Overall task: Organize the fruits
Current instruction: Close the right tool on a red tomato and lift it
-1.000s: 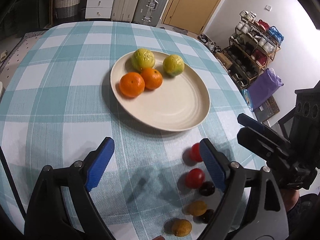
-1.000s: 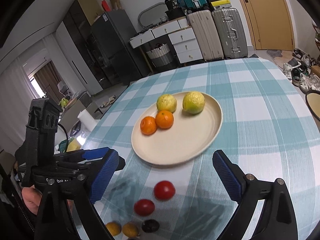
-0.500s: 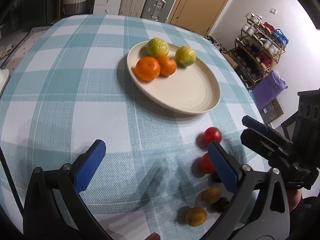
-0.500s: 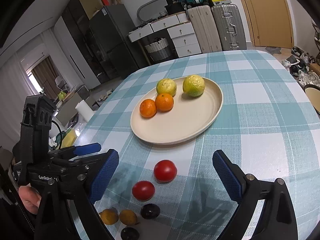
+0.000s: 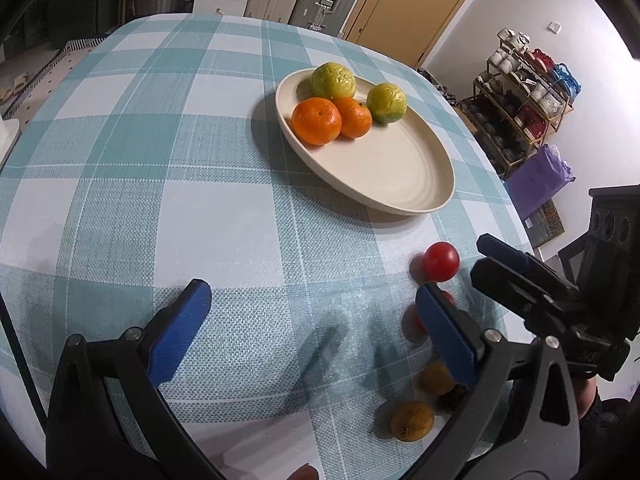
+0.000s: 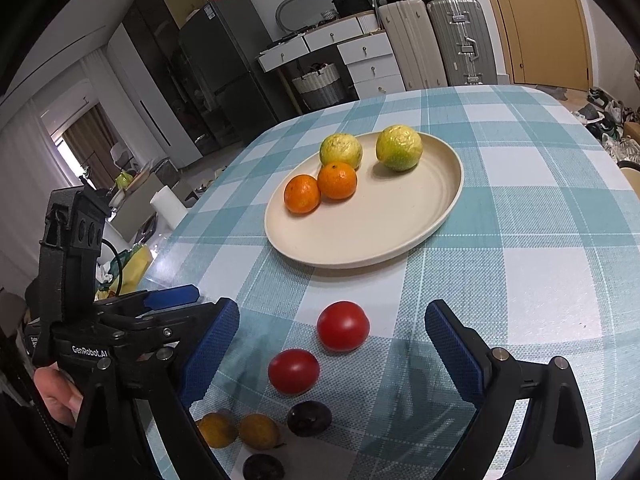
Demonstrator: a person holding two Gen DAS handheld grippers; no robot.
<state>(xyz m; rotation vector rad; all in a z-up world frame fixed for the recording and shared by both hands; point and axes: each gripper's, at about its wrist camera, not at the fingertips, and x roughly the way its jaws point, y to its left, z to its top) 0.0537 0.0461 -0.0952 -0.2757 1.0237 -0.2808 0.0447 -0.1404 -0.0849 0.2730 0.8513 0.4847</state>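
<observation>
Right wrist: bare tablecloth [image 6: 540, 280] beside plate [image 6: 400, 256].

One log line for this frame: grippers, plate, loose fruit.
left gripper: open, empty | right gripper: open, empty | plate: two oranges, two green fruits | tomatoes: on cloth, off plate

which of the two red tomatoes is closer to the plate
The farther tomato, lying on the cloth nearest the plate rim. The other tomato sits lower in the right wrist view, next to the dark plum.
</observation>
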